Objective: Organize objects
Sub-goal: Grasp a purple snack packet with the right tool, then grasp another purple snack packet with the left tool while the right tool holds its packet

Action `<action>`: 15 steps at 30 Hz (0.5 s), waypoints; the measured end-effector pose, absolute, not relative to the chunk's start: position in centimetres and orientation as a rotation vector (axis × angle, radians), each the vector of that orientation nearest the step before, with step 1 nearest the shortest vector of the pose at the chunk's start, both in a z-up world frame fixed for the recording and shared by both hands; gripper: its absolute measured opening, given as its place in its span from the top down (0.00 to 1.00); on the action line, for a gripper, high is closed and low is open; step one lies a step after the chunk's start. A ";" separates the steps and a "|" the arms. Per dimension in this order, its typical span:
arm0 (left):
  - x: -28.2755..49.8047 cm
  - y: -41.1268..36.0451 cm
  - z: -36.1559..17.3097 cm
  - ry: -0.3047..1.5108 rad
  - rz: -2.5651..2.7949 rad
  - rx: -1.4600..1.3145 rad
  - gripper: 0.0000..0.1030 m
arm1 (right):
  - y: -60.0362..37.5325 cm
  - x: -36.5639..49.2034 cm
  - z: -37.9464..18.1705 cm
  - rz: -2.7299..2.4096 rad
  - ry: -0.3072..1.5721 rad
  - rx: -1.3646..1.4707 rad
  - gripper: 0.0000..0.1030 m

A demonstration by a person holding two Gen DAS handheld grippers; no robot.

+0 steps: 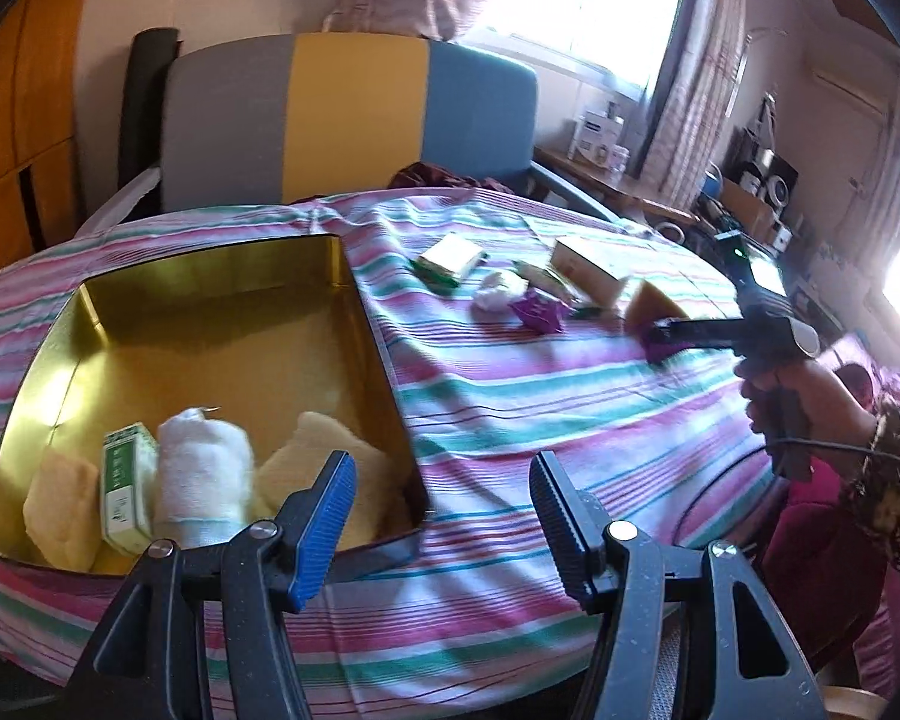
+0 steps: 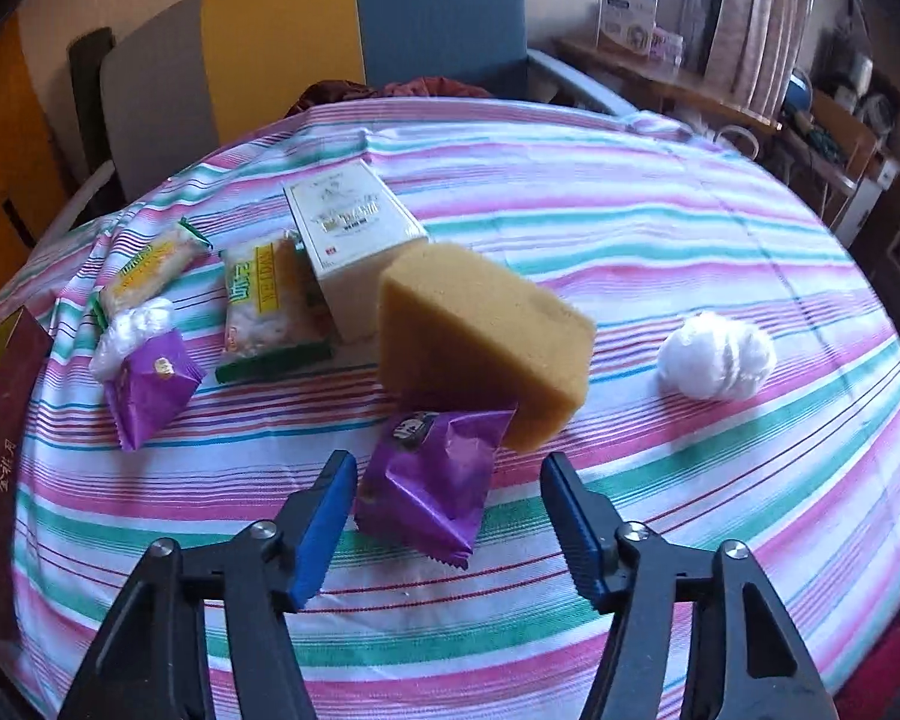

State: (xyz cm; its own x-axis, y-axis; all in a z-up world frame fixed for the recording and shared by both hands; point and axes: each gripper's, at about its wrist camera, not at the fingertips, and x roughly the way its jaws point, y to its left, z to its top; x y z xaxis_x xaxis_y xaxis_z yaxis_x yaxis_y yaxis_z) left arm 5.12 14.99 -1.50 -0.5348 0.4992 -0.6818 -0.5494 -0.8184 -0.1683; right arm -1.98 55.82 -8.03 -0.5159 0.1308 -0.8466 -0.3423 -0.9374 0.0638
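Right beside tin rim [image 1: 384,354], bare striped cloth [image 1: 570,420].

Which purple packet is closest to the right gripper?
The purple packet leaning against the sponge; the other one lies far left beside the white wad.

Gold tin [image 1: 90,324] on striped cloth [image 1: 570,420], holding green box [image 1: 123,480], rolled towel [image 1: 201,474], sponges; left gripper [image 1: 444,522] open, empty.

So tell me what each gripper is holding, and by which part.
Nothing is held. The left gripper is open over the tablecloth; the right gripper straddles a purple packet, pads not touching.
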 end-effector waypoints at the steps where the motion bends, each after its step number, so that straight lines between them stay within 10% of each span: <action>1: 5.3 15.6 -1.4 0.100 2.313 -1.002 0.41 | 55.9 -1.9 -8.0 2.503 0.351 -1.369 0.45; 15: 2.4 23.9 -1.1 0.199 2.203 -1.023 0.41 | 54.4 -1.4 -7.4 2.580 0.500 -1.443 0.63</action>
